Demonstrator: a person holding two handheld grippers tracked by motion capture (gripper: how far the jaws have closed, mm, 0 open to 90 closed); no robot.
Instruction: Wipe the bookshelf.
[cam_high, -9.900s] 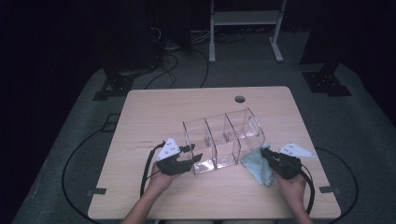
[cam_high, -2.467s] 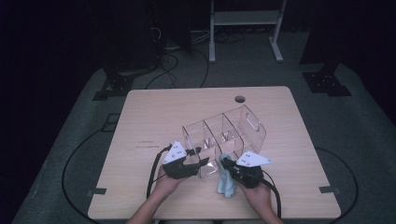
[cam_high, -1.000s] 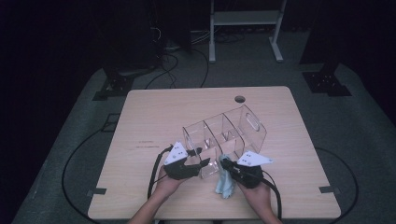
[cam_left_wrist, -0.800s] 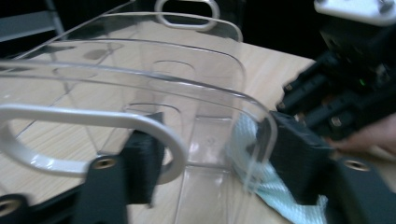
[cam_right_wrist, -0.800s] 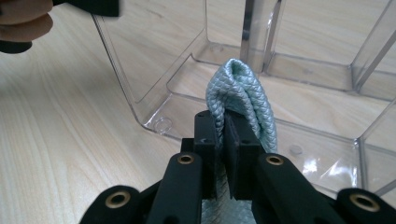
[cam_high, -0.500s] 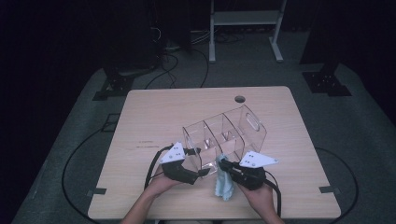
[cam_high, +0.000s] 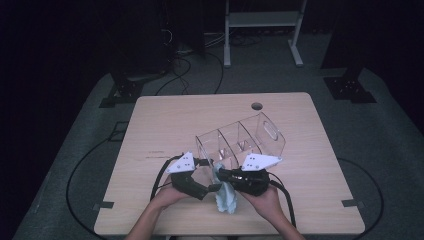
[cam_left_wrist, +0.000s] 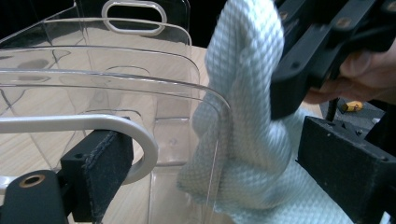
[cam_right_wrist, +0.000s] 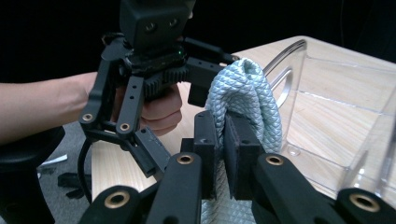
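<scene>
Pale blue waffle-weave cloth (cam_left_wrist: 247, 140), clear plastic organiser (cam_high: 240, 140), light wood-grain table (cam_high: 165, 120), black jaws

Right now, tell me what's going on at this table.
A person is wiping a clear plastic organizer with a light blue cloth. The right gripper is shut on the cloth, held up at the organizer's near end. The left gripper has just been opening; its jaws stand apart around the organizer's near wall and the cloth, not pressing on either. The organizer sits tilted on the wooden table.

The clear glossy plastic divided bin (cam_high: 240, 142) sits on matt light wood table (cam_high: 165, 120), and the pale blue waffle-weave cloth (cam_high: 225, 195) looks pretty rough.
</scene>
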